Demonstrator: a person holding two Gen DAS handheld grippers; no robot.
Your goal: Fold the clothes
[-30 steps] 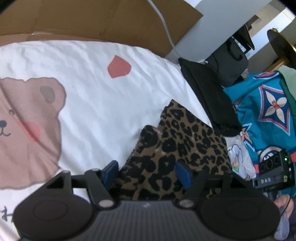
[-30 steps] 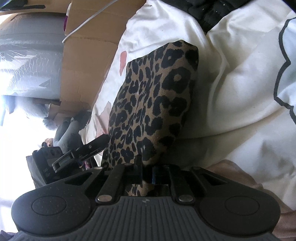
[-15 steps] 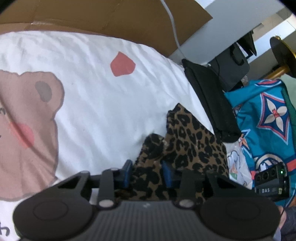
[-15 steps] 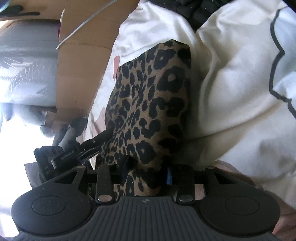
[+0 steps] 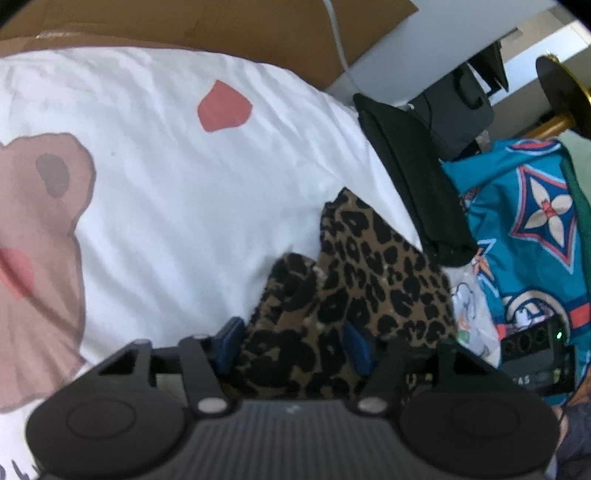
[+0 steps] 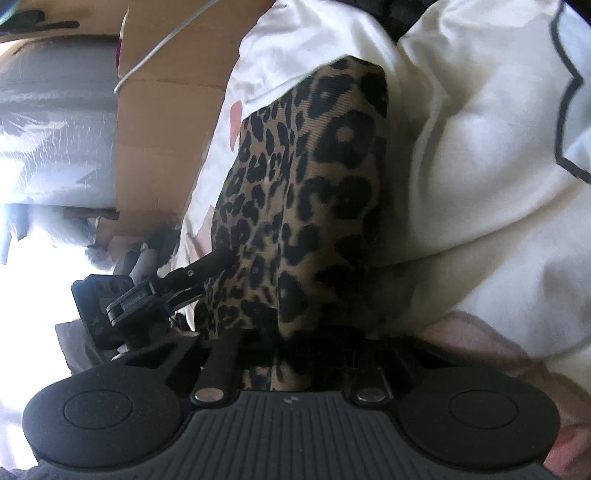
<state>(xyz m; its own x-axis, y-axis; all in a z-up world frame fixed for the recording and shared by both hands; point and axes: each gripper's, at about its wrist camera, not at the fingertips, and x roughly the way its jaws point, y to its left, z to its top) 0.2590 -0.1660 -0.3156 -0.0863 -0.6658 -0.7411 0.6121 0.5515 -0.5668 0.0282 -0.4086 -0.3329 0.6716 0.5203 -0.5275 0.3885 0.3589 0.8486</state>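
Left gripper spread wide around bunched leopard-print garment, right gripper straddling the same cloth, its grip impossible to judge, garment lying on white bear-print bedding, black folded cloth beyond, cardboard behind.

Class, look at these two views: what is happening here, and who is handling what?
A person is folding a leopard-print garment on a white bedspread with a bear print, using handheld tongs in each hand. The left tongs stand open, the blue fingers either side of a bunched end of the cloth. The right tongs are at the other end, where the cloth covers the fingers. A black garment and a teal patterned one lie beside it.
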